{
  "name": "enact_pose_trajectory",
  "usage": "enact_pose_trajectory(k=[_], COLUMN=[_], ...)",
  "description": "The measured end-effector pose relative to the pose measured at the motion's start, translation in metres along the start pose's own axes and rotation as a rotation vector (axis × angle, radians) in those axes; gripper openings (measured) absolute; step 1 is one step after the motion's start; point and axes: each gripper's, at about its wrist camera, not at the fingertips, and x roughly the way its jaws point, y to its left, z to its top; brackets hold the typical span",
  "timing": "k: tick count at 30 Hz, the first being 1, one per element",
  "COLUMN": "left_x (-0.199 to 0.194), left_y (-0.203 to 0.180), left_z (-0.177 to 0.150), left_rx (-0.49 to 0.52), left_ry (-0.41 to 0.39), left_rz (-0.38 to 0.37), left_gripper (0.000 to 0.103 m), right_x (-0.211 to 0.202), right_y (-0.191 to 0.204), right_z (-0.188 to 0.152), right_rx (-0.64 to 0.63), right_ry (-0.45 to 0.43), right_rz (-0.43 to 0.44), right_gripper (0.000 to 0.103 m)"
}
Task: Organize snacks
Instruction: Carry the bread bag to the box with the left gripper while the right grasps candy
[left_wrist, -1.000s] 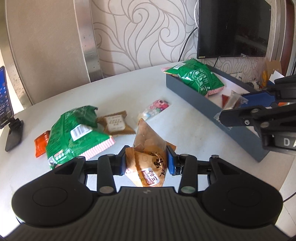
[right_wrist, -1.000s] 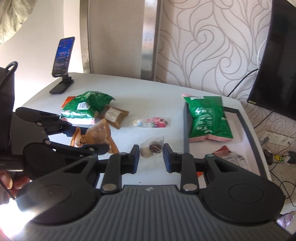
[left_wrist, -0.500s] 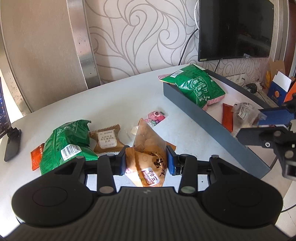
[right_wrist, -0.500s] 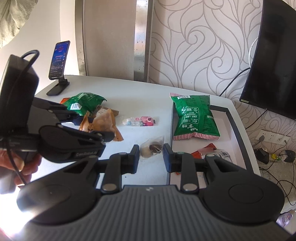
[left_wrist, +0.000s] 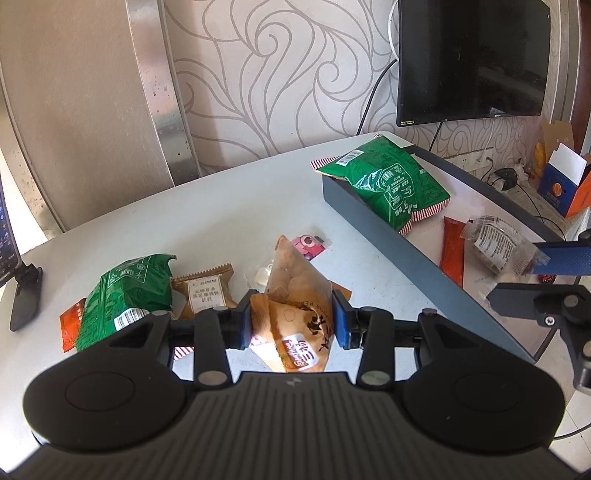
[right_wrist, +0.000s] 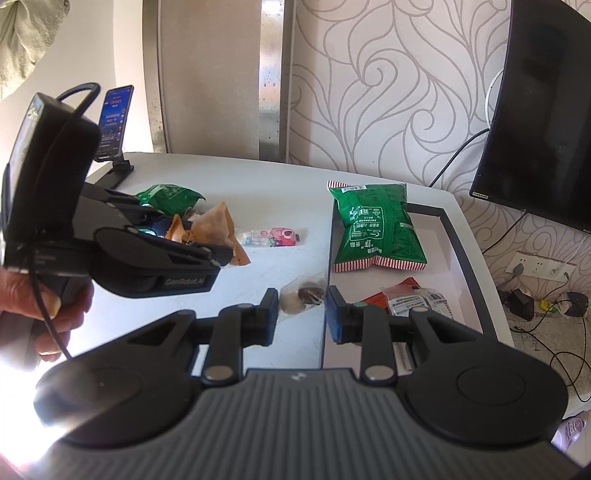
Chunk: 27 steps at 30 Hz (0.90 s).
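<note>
My left gripper (left_wrist: 291, 325) is shut on an orange snack bag (left_wrist: 295, 317) and holds it above the white table (left_wrist: 221, 206); it also shows in the right wrist view (right_wrist: 214, 225). My right gripper (right_wrist: 302, 310) is shut on a small clear packet with a dark sweet (right_wrist: 304, 295), held by the near wall of the grey tray (left_wrist: 388, 243). In the left wrist view that packet (left_wrist: 498, 247) hangs over the tray. In the tray lie a green bag (right_wrist: 373, 225), a red sachet (left_wrist: 452, 251) and a clear labelled packet (right_wrist: 417, 299).
On the table lie another green bag (left_wrist: 125, 295), a brown biscuit pack (left_wrist: 207, 291), a red sachet (left_wrist: 70, 325) and a pink candy packet (right_wrist: 269, 236). A phone on a stand (right_wrist: 114, 122) is at the far left. A TV (left_wrist: 469, 59) hangs on the wall.
Both grippers have moved towards the tray with their snacks. The right gripper's packet now hangs over the tray interior in the left wrist view.
</note>
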Motion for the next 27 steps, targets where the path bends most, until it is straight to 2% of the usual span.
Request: enact_pose_trajectory(k=[18, 27], left_x=[0.0069, 0.0096], left_y=[-0.0018, -0.0071], left_z=[-0.0032, 0.0006], left_rx=[0.001, -0.009], left_ry=[0.029, 0.027], left_rz=[0.025, 0.012], left_gripper=[0.047, 0.047], right_x=[-0.0048, -0.0063], right_y=[-0.002, -0.0028], right_z=[-0.0028, -0.0079], right_rx=[0.006, 0.001], right_ry=[-0.009, 0.002], right_rz=[0.01, 0.028], right_gripper=[0.03, 0.03])
